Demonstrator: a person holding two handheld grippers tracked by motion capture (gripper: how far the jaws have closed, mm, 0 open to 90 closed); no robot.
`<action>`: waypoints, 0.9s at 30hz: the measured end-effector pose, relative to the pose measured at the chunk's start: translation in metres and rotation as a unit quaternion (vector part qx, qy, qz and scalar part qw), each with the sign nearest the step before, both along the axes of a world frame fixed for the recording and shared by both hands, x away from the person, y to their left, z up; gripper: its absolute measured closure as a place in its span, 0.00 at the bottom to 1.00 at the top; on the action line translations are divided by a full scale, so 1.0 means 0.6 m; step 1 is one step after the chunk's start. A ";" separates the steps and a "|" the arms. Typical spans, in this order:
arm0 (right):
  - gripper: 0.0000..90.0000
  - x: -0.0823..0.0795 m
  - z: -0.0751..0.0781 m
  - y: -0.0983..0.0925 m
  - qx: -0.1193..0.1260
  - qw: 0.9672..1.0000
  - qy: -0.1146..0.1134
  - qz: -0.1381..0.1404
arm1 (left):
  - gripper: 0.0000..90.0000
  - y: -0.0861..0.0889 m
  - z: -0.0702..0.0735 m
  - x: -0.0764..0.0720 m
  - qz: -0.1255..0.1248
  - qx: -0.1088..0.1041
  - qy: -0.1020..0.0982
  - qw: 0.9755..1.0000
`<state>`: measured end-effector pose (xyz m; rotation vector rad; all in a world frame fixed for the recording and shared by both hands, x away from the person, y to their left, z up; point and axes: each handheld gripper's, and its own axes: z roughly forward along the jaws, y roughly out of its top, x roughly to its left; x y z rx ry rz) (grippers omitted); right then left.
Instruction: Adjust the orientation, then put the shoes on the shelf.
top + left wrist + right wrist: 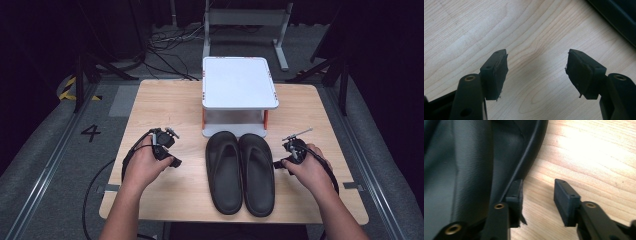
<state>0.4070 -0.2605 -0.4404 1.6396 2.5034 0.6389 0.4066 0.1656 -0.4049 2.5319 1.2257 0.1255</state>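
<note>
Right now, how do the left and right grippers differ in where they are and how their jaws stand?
The left gripper sits over bare table, apart from the sandals, while the right gripper is at the right sandal's outer edge, one jaw against its rim. The left gripper's jaws stand wider apart than the right gripper's. Both are open, with only wood between the jaws, and each is held low over the table in one hand.

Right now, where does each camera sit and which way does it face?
High view: above the person's side, looking forward and down on the table, slippers and white stand; both forearms, left hand-held gripper and right hand-held gripper show.
Left gripper view: rides the left hand-held gripper, facing bare wood; open jaws show.
Right gripper view: rides the right hand-held gripper, jaws open at the right slipper's edge.
Shared: tabletop, slippers.
</note>
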 end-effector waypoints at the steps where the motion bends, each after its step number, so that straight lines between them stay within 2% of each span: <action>1: 0.65 -0.002 0.003 -0.002 0.006 1.000 0.001 -0.003 | 0.38 0.000 0.000 0.001 -0.001 0.002 0.000 1.000; 4: 0.65 -0.007 0.013 -0.006 0.009 1.000 -0.007 -0.005 | 0.38 0.000 -0.001 0.003 -0.001 -0.002 0.000 1.000; 5: 0.63 -0.018 0.032 -0.007 0.021 1.000 -0.021 -0.008 | 0.38 -0.001 0.000 0.005 -0.002 0.000 0.001 1.000; 8: 0.62 -0.027 0.045 -0.004 0.027 0.999 -0.031 -0.002 | 0.38 -0.003 0.002 0.006 -0.004 -0.001 -0.001 1.000; 9: 0.61 -0.039 0.057 0.005 0.031 0.999 -0.041 0.006 | 0.38 -0.005 0.003 0.007 -0.004 -0.002 -0.001 1.000; 10: 0.61 -0.039 0.057 0.005 0.031 0.999 -0.041 0.006 | 0.38 -0.005 0.003 0.007 -0.004 -0.002 -0.001 1.000; 11: 0.60 -0.051 0.067 0.019 0.030 0.998 -0.046 0.026 | 0.38 -0.007 0.002 0.008 -0.007 -0.001 0.000 1.000; 13: 0.60 -0.058 0.071 0.027 0.029 0.998 -0.047 0.035 | 0.38 -0.008 0.002 0.008 -0.008 0.001 0.000 1.000; 17: 0.62 -0.083 0.080 0.064 0.016 0.996 -0.040 0.077 | 0.38 -0.009 0.001 0.006 -0.010 0.002 0.001 1.000; 21: 0.66 -0.098 0.073 0.100 0.012 0.993 -0.026 0.111 | 0.38 -0.010 0.001 0.006 -0.010 0.002 0.002 1.000; 24: 0.74 -0.104 0.060 0.122 -0.004 0.989 -0.008 0.145 | 0.38 -0.008 0.000 0.004 -0.009 0.003 0.001 1.000; 26: 0.82 -0.104 0.049 0.137 -0.025 0.986 -0.002 0.164 | 0.38 -0.007 -0.001 0.003 -0.006 0.002 0.003 1.000; 27: 0.82 -0.104 0.049 0.137 -0.025 0.986 -0.002 0.164 | 0.38 -0.007 -0.001 0.003 -0.006 0.002 0.003 1.000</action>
